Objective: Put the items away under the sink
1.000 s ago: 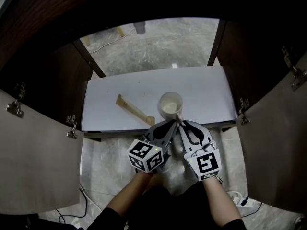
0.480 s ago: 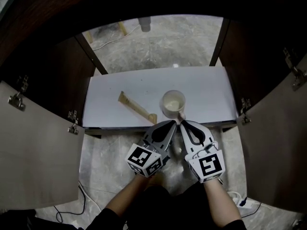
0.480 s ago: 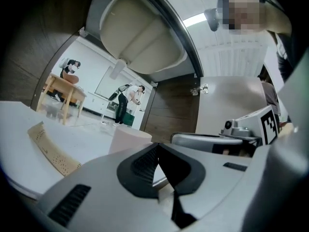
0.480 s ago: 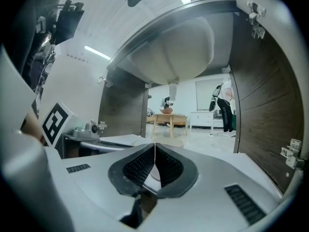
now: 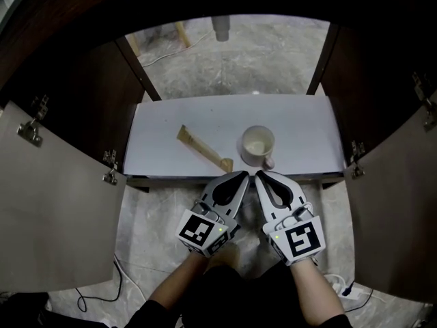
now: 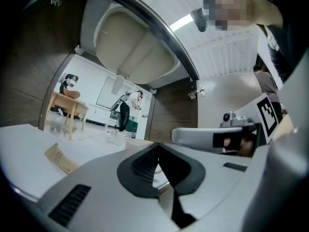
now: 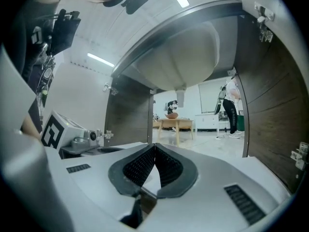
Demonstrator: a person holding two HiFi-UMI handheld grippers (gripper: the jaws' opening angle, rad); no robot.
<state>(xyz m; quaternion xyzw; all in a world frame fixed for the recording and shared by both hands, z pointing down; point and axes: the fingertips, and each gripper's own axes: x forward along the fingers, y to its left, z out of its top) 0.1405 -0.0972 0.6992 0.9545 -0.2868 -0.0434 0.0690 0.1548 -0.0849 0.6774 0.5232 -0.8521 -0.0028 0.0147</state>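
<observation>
A cream mug (image 5: 258,144) stands upright on the white shelf (image 5: 300,125) inside the open cabinet, its handle toward me. A flat brown packet (image 5: 203,148) lies to its left, also seen as the packet (image 6: 60,157) in the left gripper view. My left gripper (image 5: 243,175) and right gripper (image 5: 260,175) hover side by side at the shelf's front edge, just short of the mug. Both are shut with nothing between the pads. The left gripper (image 6: 158,146) sees the right gripper's body (image 6: 212,137) beside it. The right gripper (image 7: 154,147) points level into the cabinet.
Both cabinet doors stand open, the left door (image 5: 54,203) and the right door (image 5: 396,217). The sink basin (image 7: 178,57) hangs overhead and its drain pipe (image 5: 220,27) comes down at the back. A cable (image 5: 102,289) and a power strip (image 5: 345,289) lie on the floor.
Both grippers have risen and drawn a little away from the mug. The right gripper's tips were at the mug's handle and now stand apart from it. The mug stays on the shelf.
</observation>
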